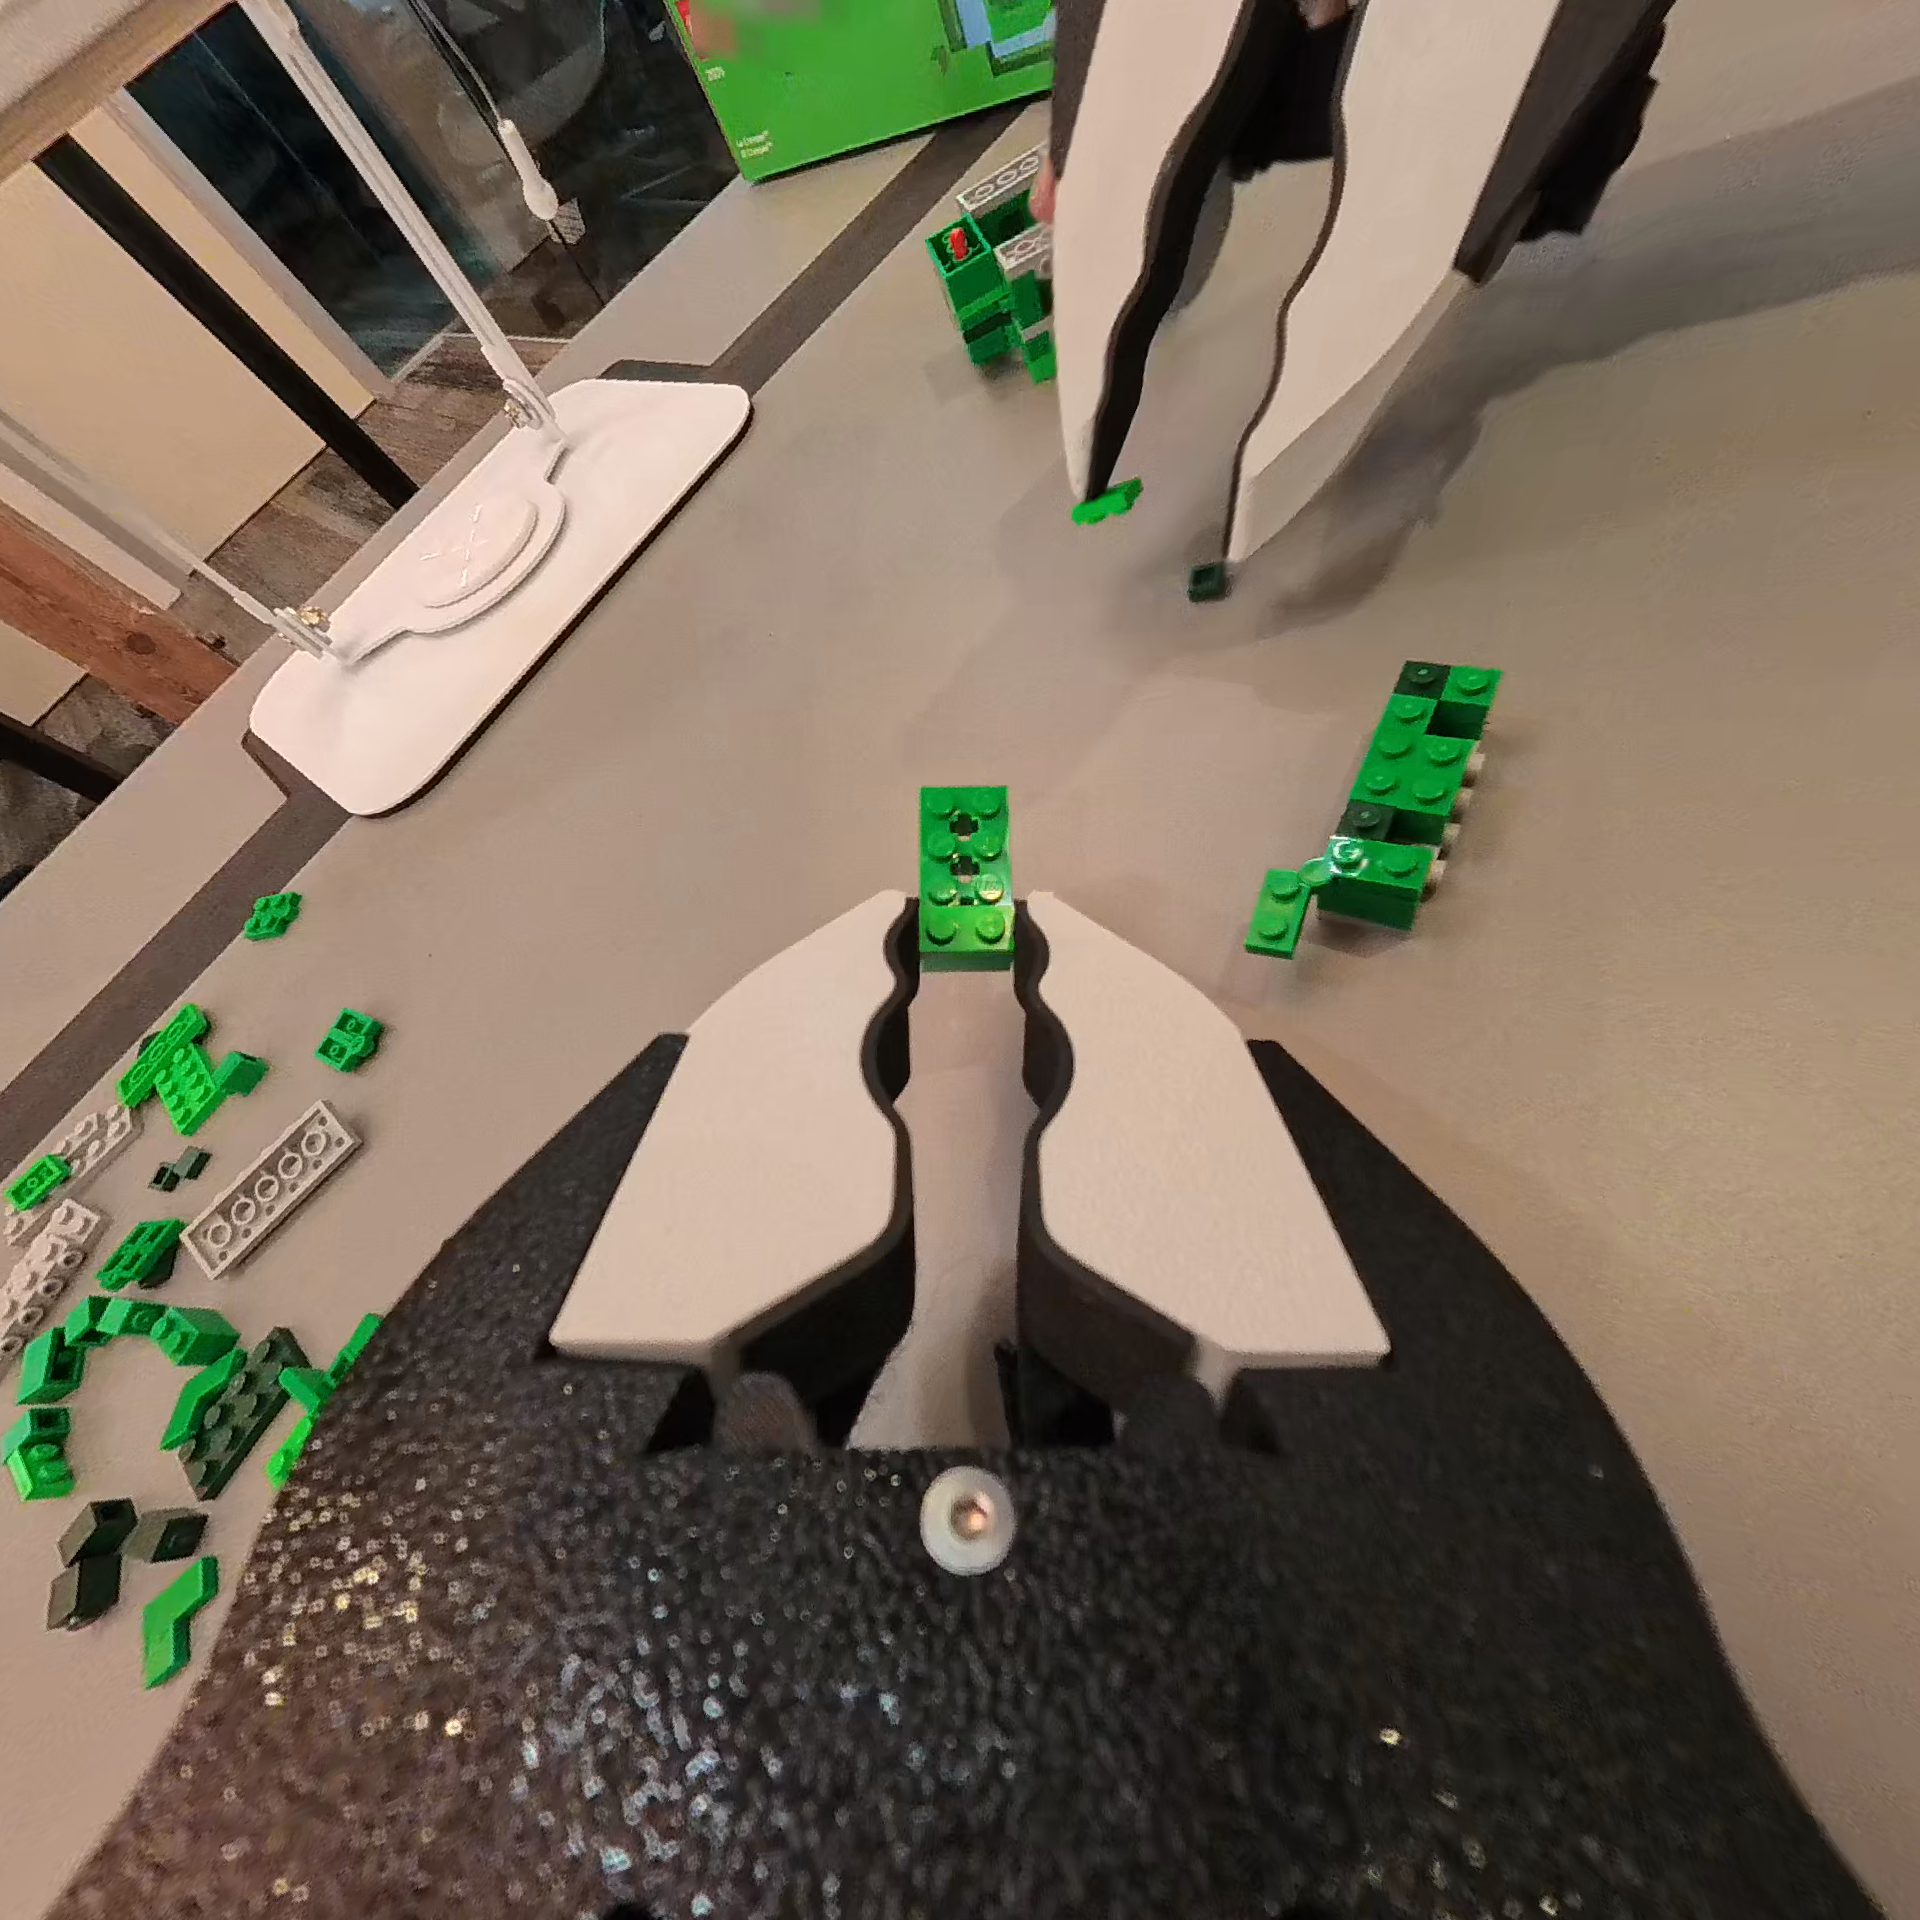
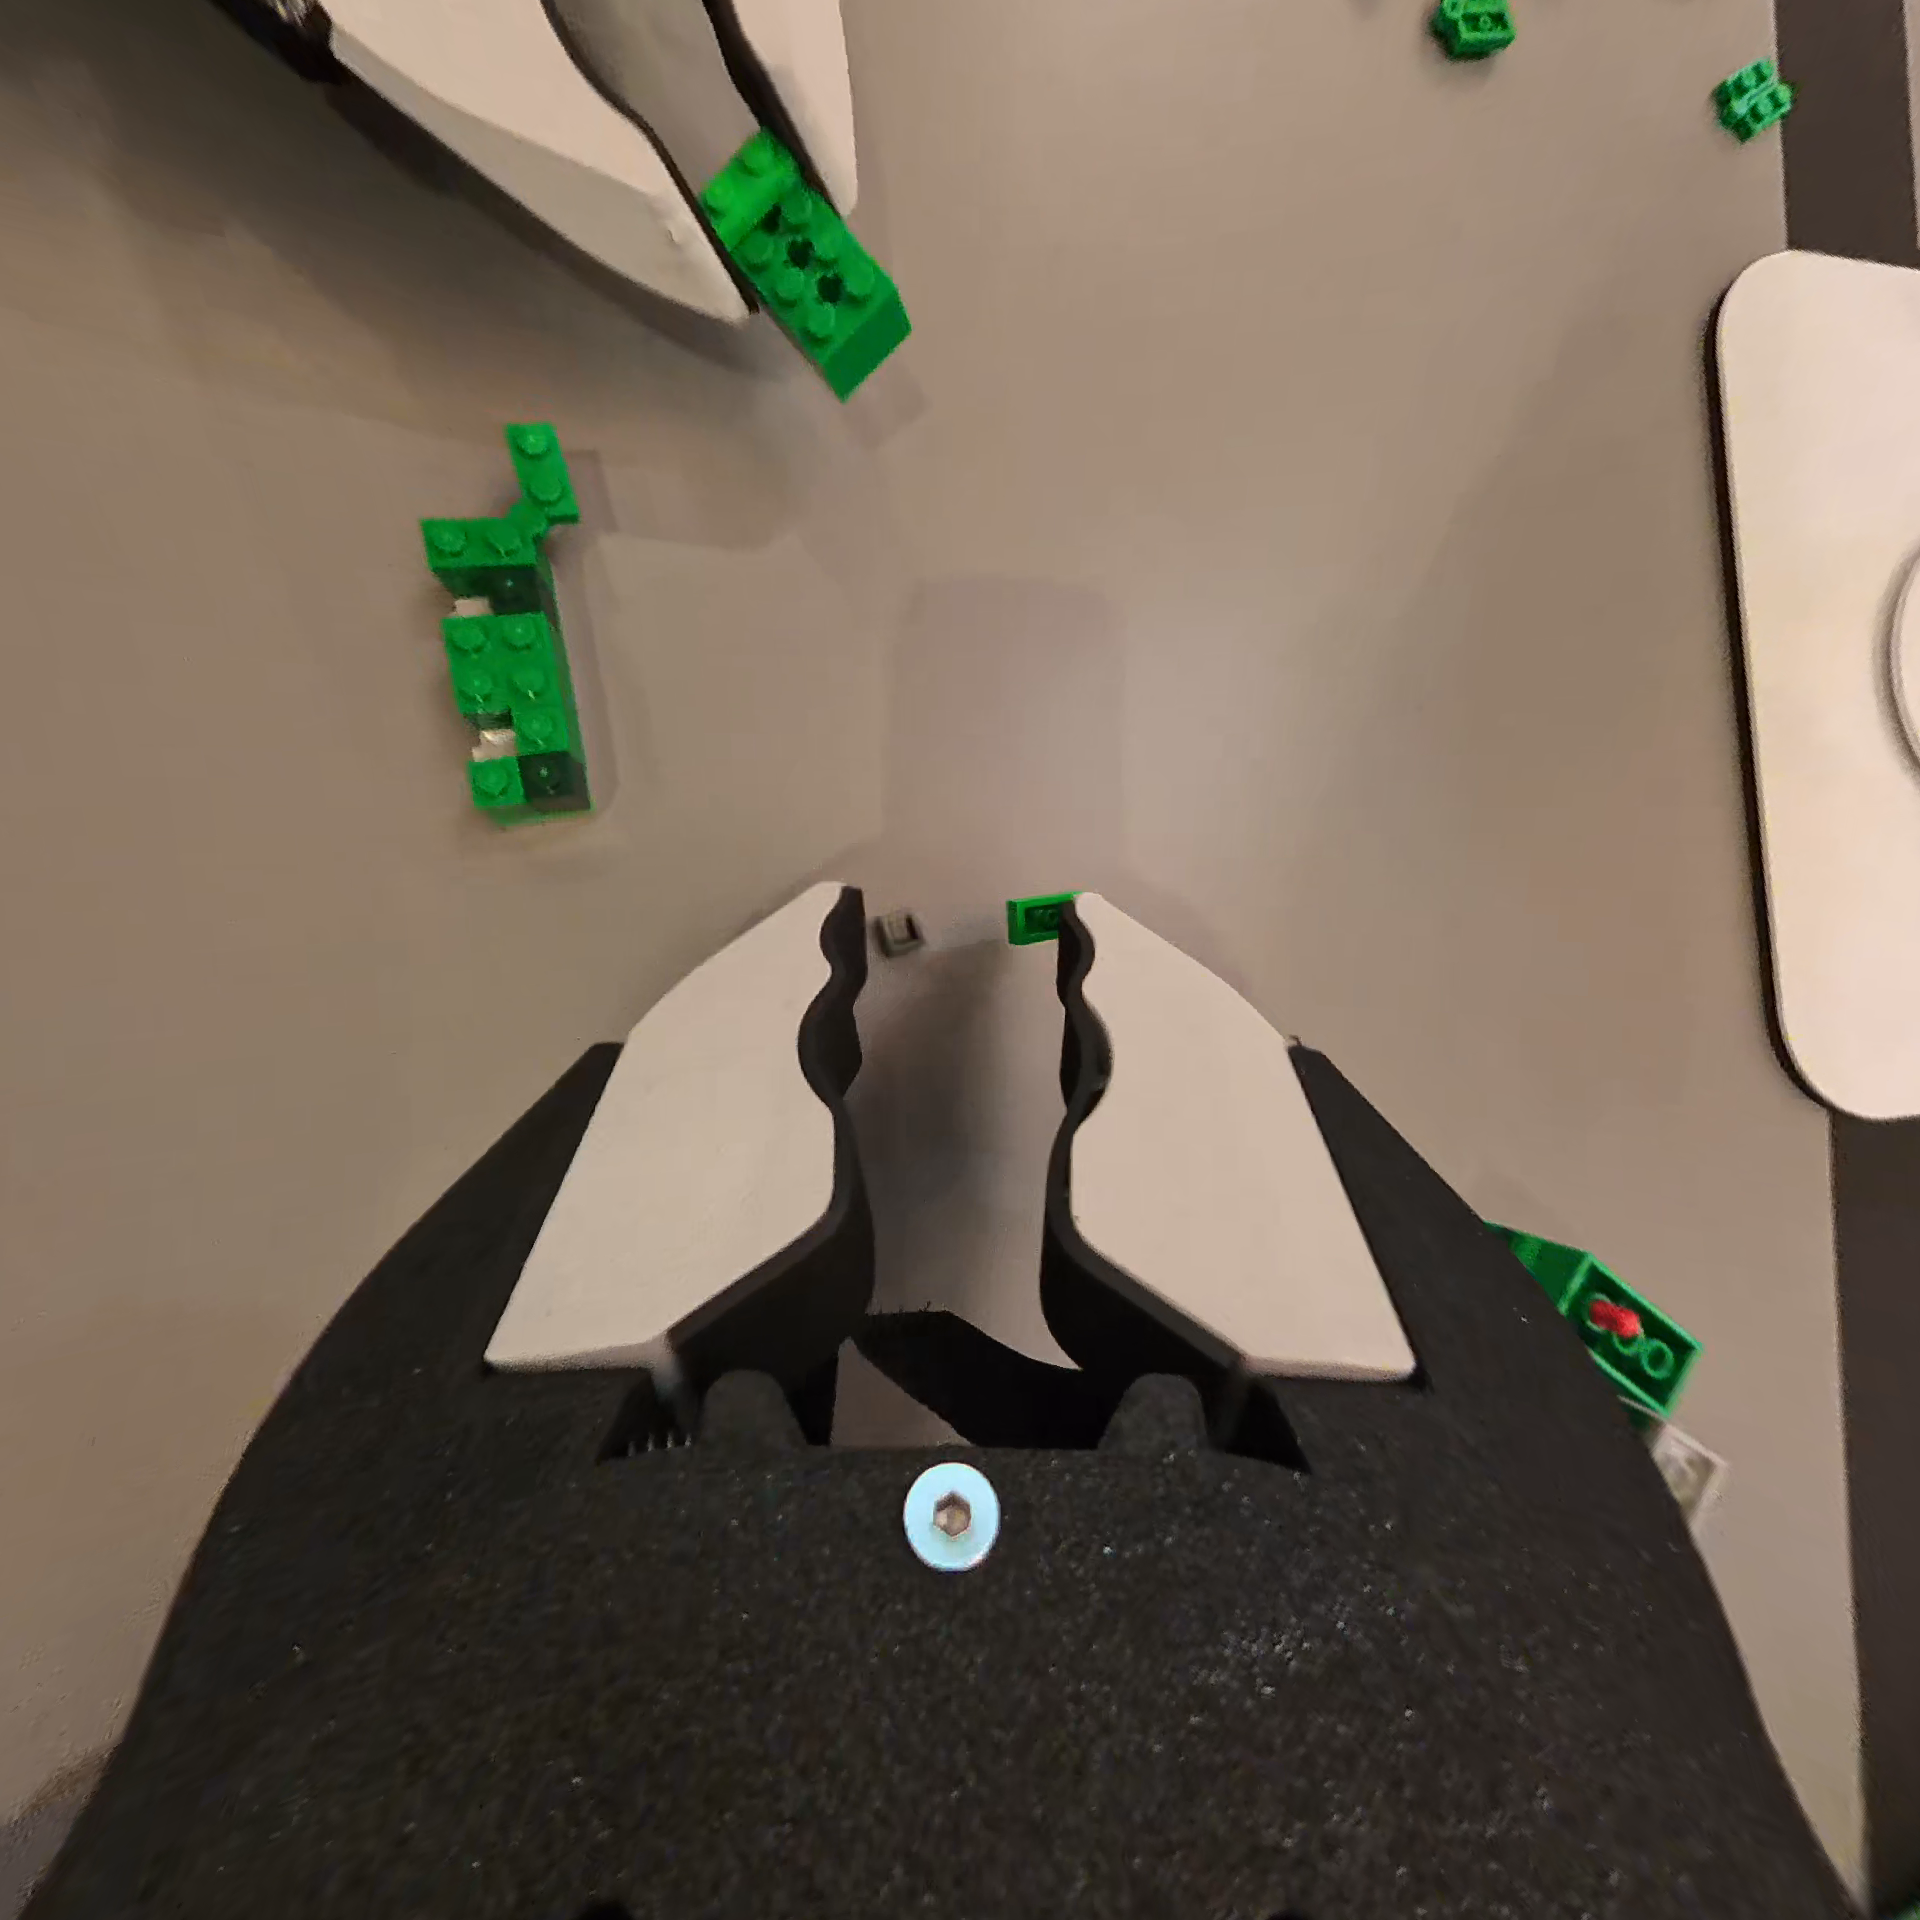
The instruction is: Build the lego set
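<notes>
The left gripper (image 1: 966,914) clamps a green brick stack (image 1: 964,873) (studs up) above the grey table (image 1: 727,727).

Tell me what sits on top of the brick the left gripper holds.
A small green plate sits on the brick's gripped end; the other studs are bare. The fingers hide its sides there.

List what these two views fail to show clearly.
- Left wrist view: the standing green build is partly hidden behind the right gripper.
- Right wrist view: the small green plate at the right gripper's fingertip is blurred; contact unclear.
- Right wrist view: the green piece with a red part is cut off by the gripper body.
</notes>
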Demonstrator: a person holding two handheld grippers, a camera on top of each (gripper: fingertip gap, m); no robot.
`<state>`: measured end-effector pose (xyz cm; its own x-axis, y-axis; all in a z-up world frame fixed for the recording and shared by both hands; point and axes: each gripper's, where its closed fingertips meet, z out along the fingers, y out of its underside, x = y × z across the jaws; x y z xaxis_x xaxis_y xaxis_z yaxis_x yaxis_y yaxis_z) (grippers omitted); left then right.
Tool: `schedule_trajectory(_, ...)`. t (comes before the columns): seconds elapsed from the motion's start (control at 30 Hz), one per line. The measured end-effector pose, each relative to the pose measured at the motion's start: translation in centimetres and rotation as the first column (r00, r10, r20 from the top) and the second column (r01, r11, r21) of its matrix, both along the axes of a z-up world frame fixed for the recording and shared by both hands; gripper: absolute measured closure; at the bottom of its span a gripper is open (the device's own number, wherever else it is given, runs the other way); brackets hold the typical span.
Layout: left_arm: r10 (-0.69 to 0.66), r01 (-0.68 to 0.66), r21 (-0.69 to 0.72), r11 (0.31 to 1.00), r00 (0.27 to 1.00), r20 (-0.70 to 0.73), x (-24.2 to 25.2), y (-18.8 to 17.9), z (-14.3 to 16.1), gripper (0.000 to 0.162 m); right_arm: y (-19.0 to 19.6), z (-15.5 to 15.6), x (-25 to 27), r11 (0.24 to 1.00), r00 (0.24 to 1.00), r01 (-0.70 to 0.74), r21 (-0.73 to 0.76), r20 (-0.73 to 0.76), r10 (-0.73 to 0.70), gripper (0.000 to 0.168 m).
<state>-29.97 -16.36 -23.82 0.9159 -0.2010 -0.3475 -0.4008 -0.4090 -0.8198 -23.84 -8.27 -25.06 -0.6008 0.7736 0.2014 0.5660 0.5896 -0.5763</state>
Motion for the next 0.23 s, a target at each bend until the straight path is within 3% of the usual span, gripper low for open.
schedule_trajectory(0.1, -0.003, 0.003, -0.005, 1.000, 1.000, 0.000, 0.0, 0.0, -0.1, 0.145, 0.6, -0.2, 0.4, 1.000, 1.000, 0.000, 0.024, 0.028, -0.001, 0.134)
schedule_trajectory(0.23, -0.007, 0.007, -0.007, 1.000, 1.000, -0.004, 0.1, 0.0, -0.1, 0.146, -0.6, 0.4, 0.9, 0.977, 0.994, 0.056, -0.204, 0.103, -0.036, 0.141)
